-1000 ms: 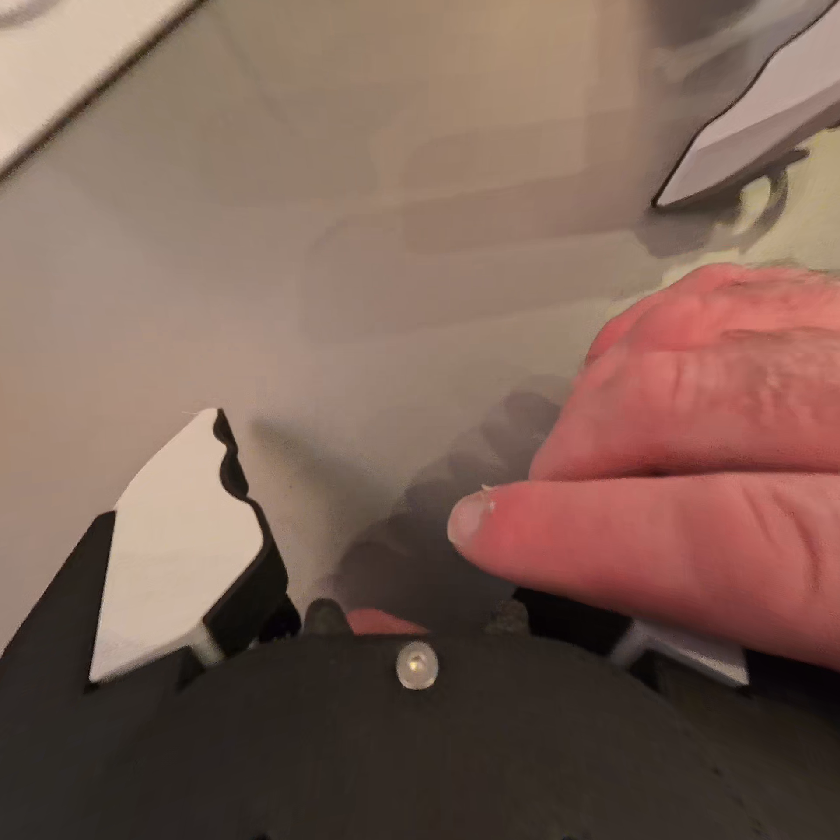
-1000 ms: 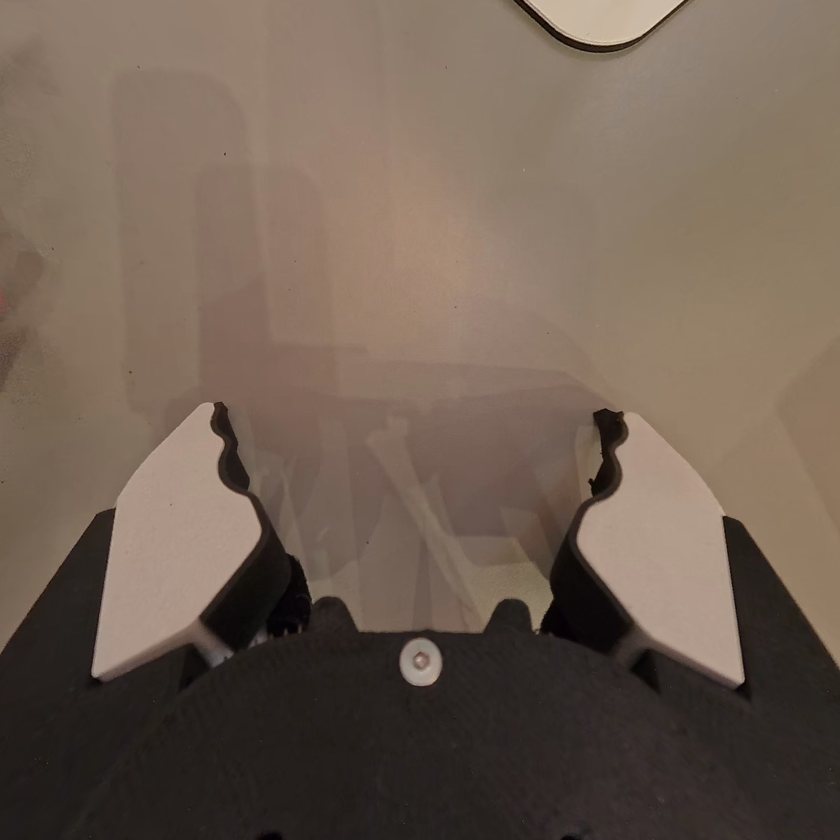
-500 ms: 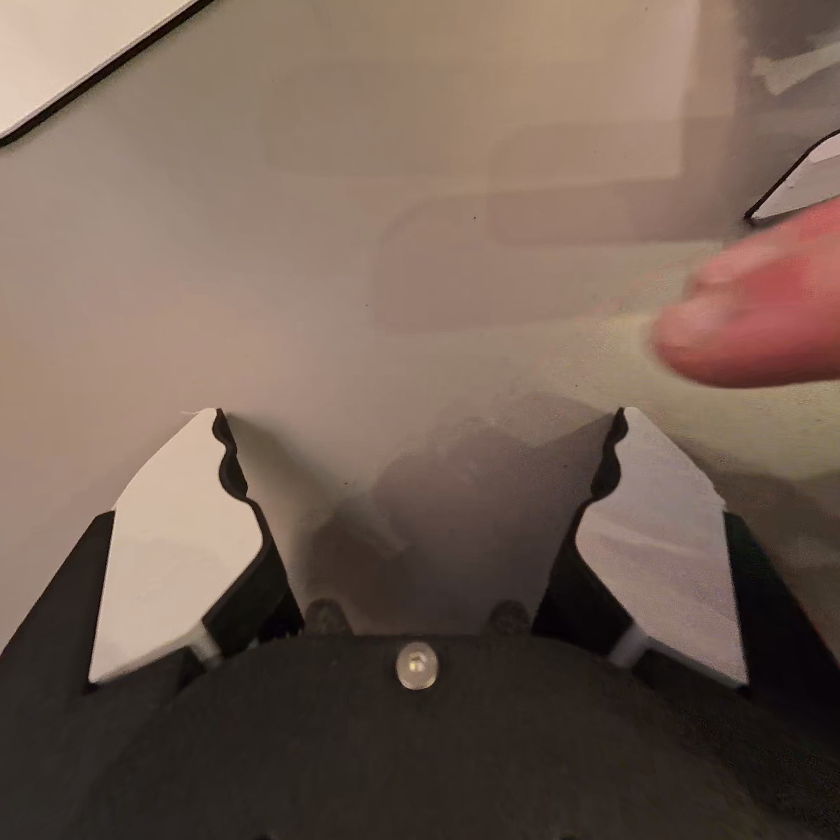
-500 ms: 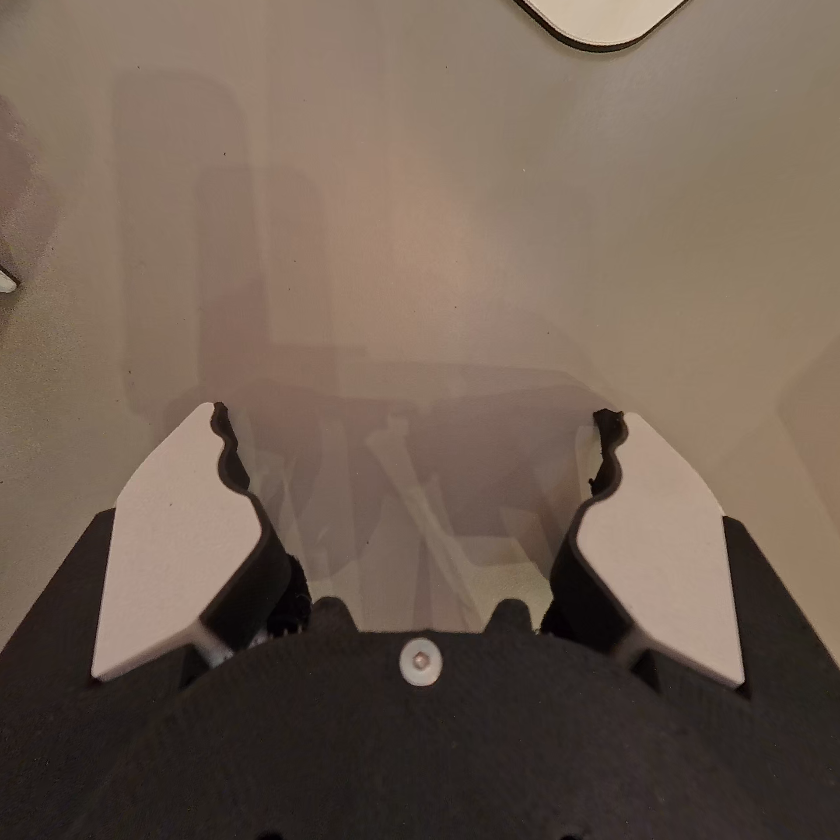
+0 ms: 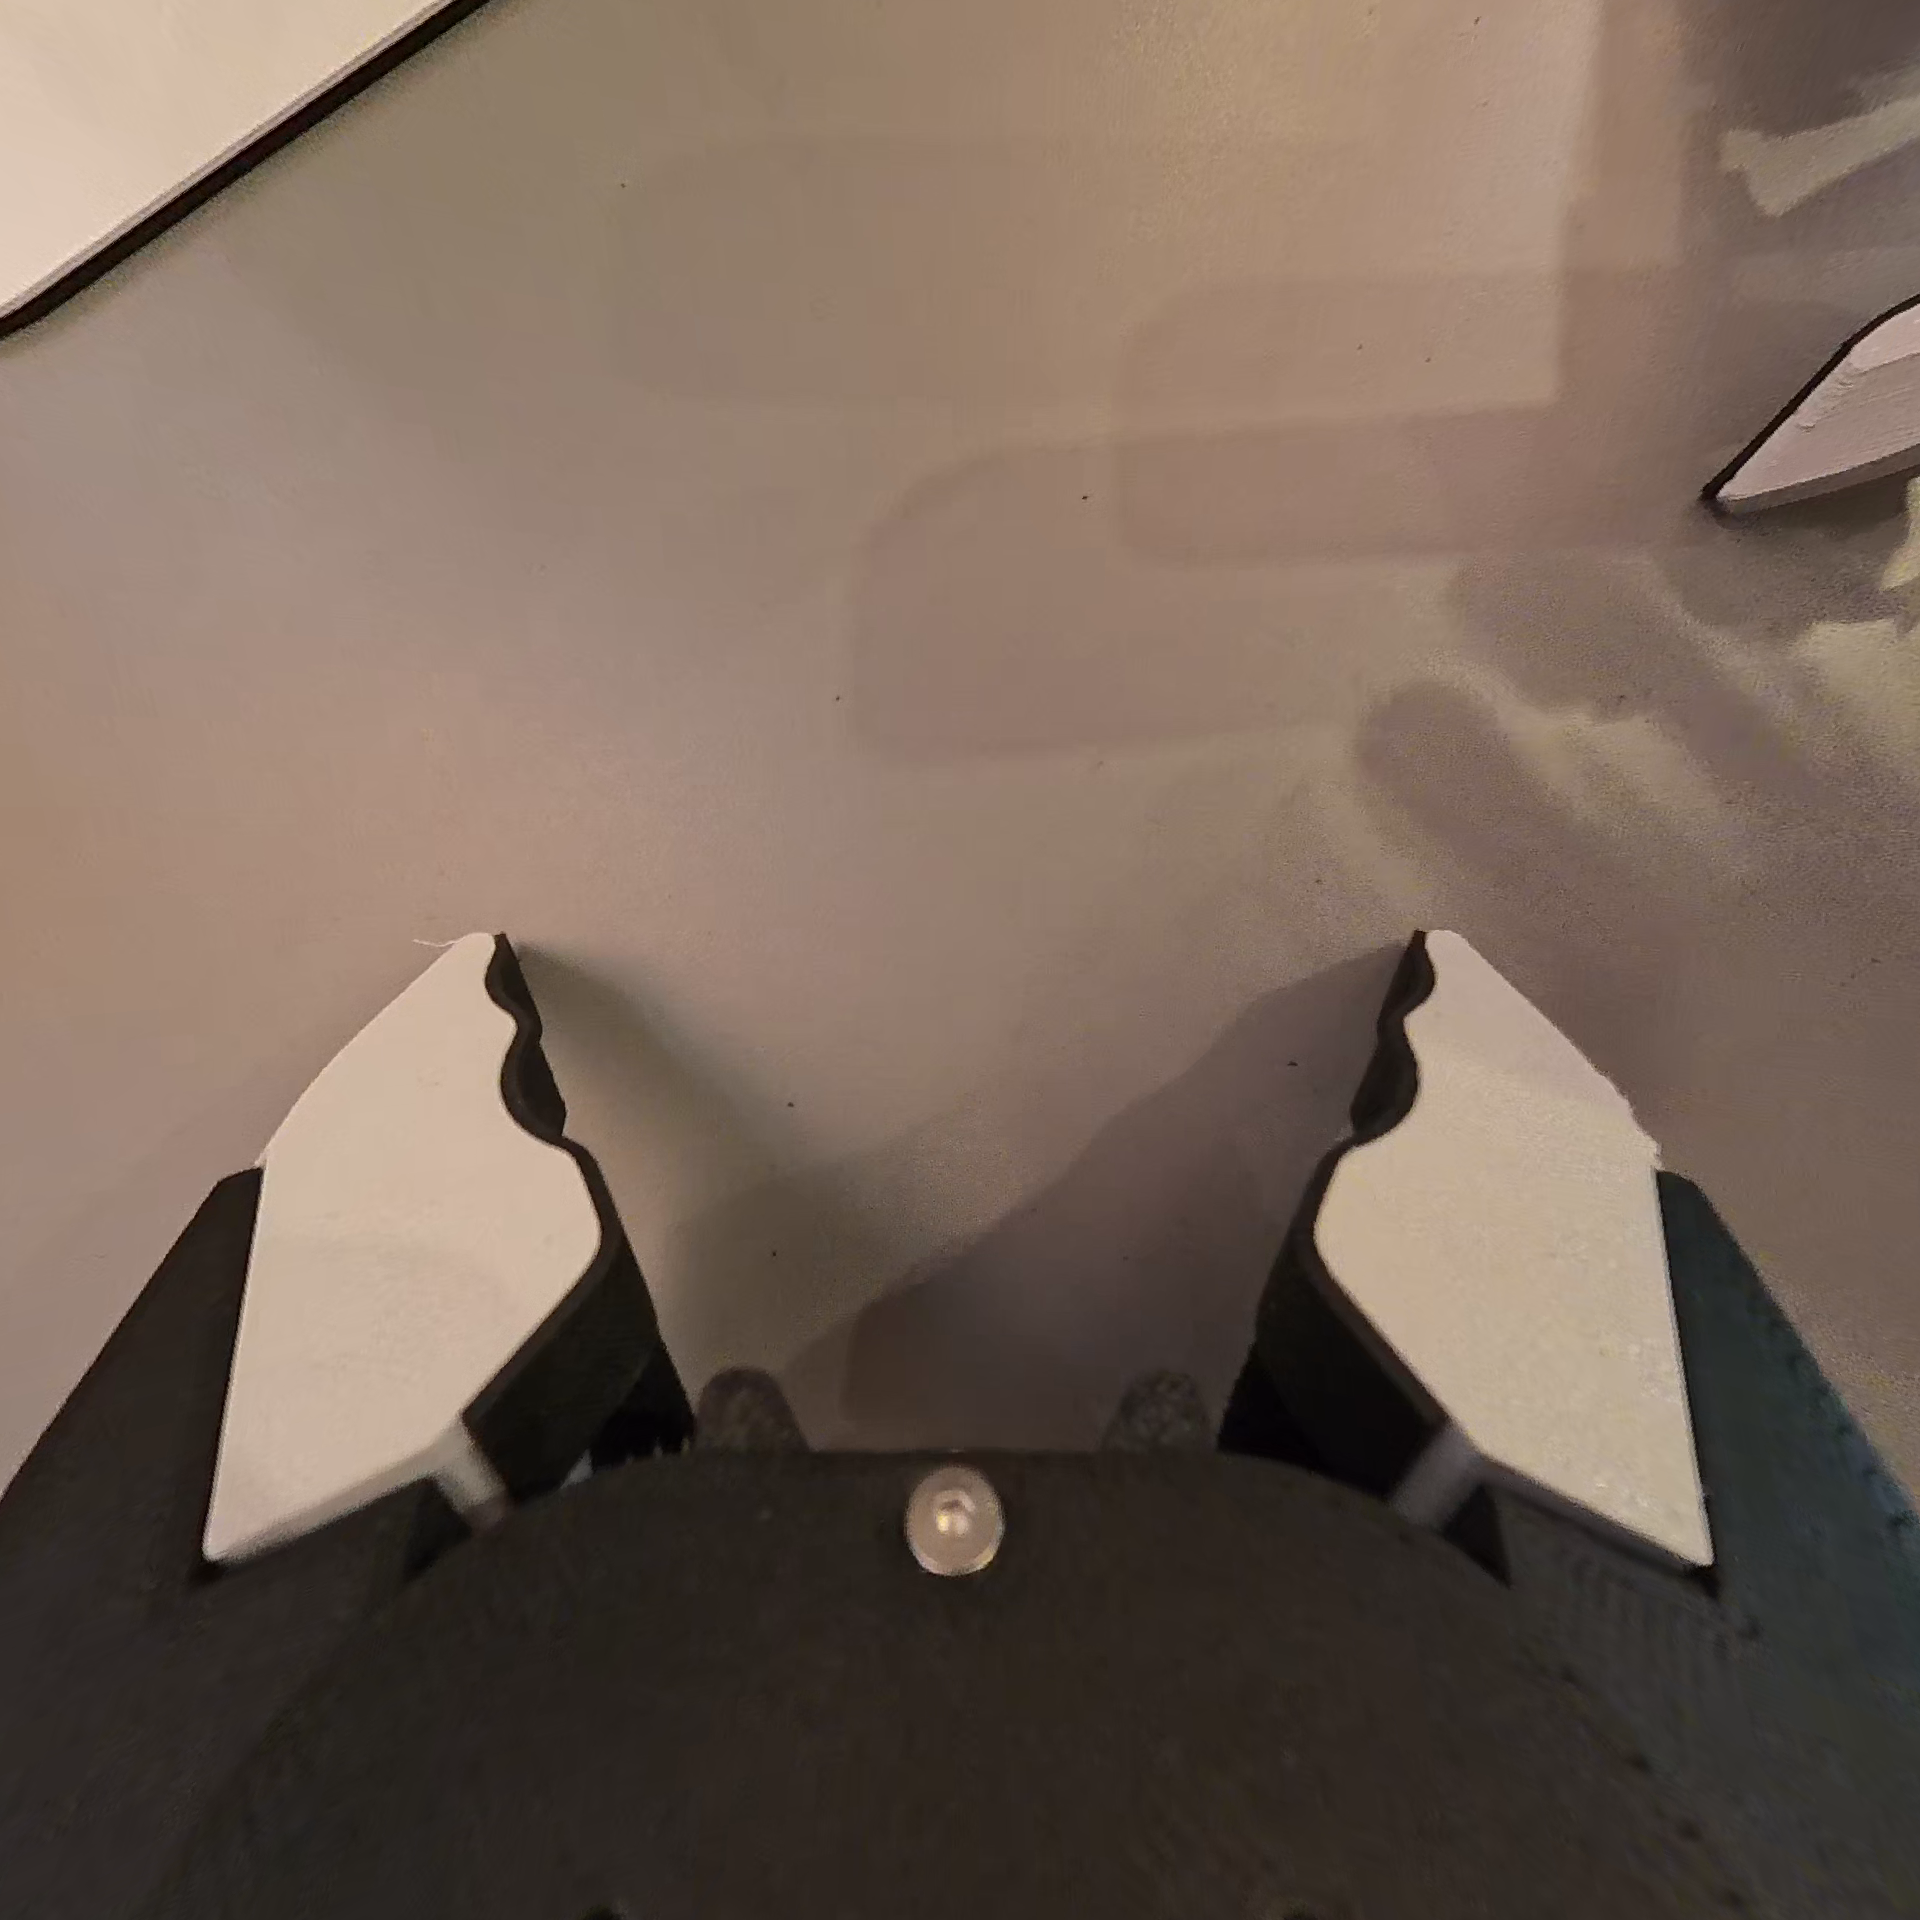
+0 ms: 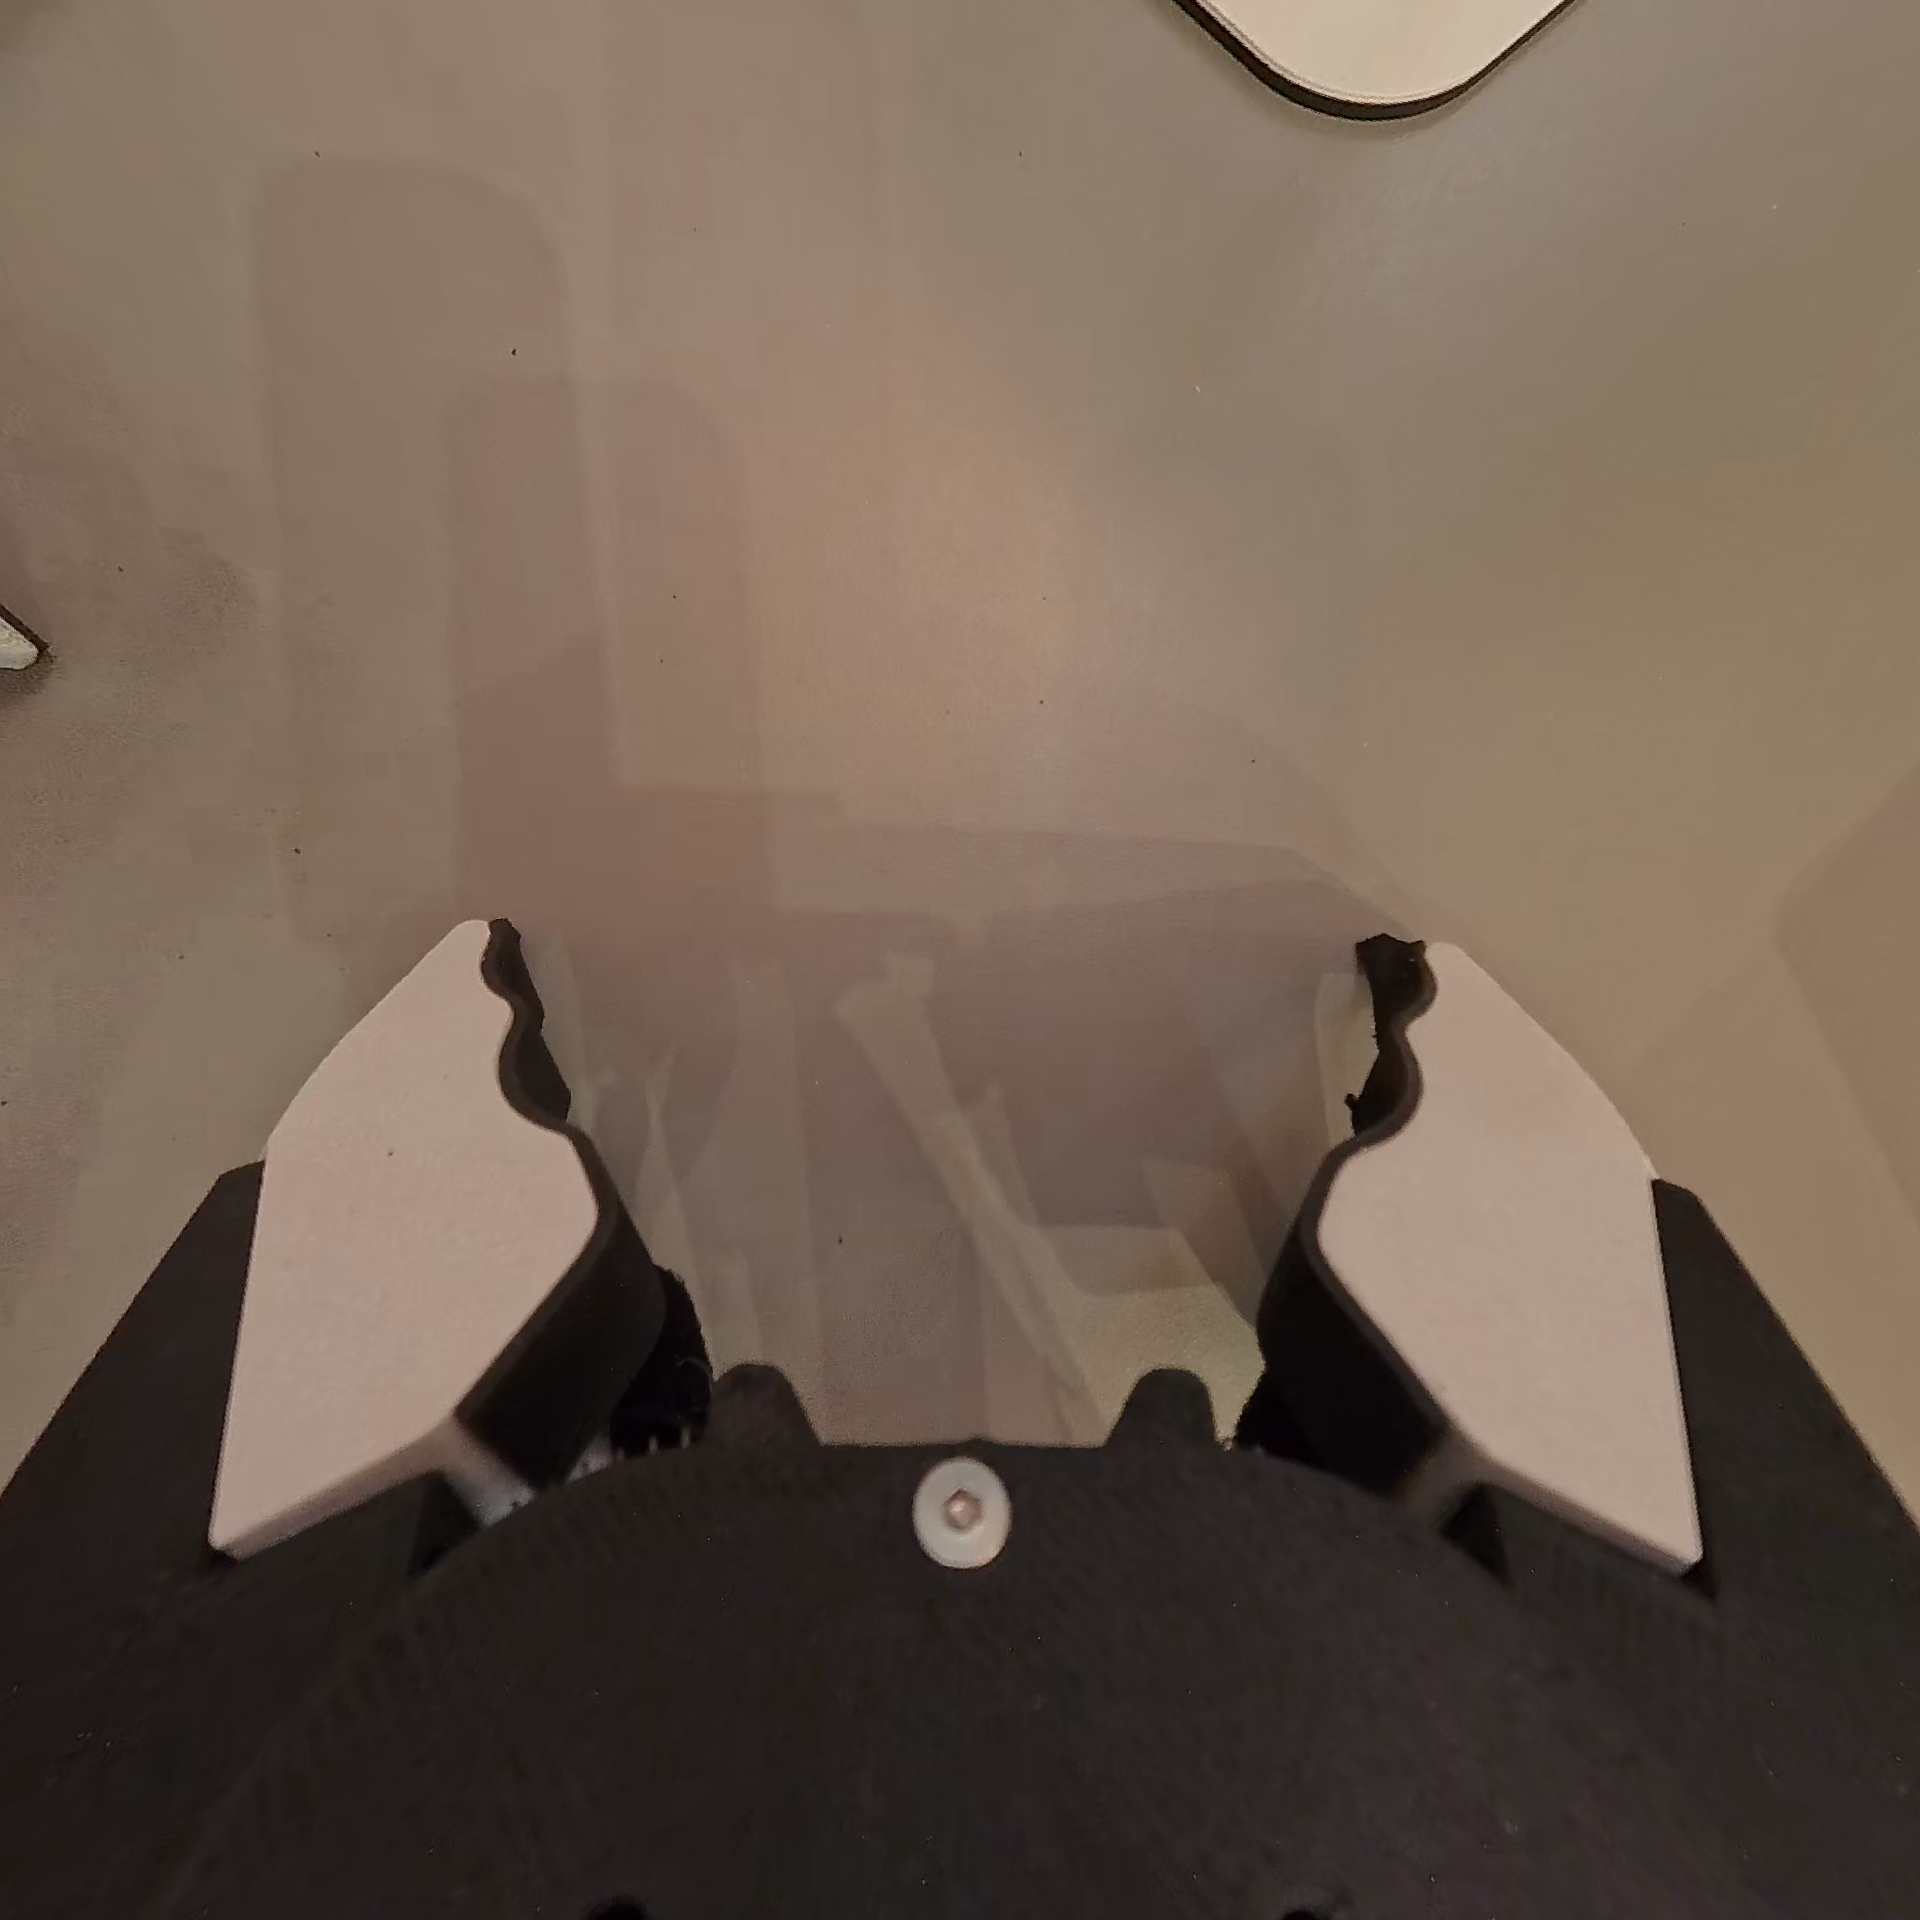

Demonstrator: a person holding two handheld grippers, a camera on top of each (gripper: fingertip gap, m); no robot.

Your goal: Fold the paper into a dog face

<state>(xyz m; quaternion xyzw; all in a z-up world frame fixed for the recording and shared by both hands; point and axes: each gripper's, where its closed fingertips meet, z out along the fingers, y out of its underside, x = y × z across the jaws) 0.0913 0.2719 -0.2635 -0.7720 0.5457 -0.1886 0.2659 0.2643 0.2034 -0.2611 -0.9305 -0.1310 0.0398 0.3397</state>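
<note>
Two grippers: left gripper [image 5: 961,940], right gripper [image 6: 951,935]. Two white fingers on each, four in all, spread wide, nothing between. One screw at base of each, two total. One grey tabletop [image 5: 727,520]. One white board with dark edge [image 5: 135,125] at far left in left wrist view; one similar rounded corner [image 6: 1371,42] at far edge in right wrist view; cannot tell whether same board. No paper countable.

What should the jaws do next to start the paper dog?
Probably go find the paper first. Both the left gripper and the right gripper are open and empty over bare table, with no paper in reach. A white sheet lies ahead of the right gripper, so I'd move there.
</note>
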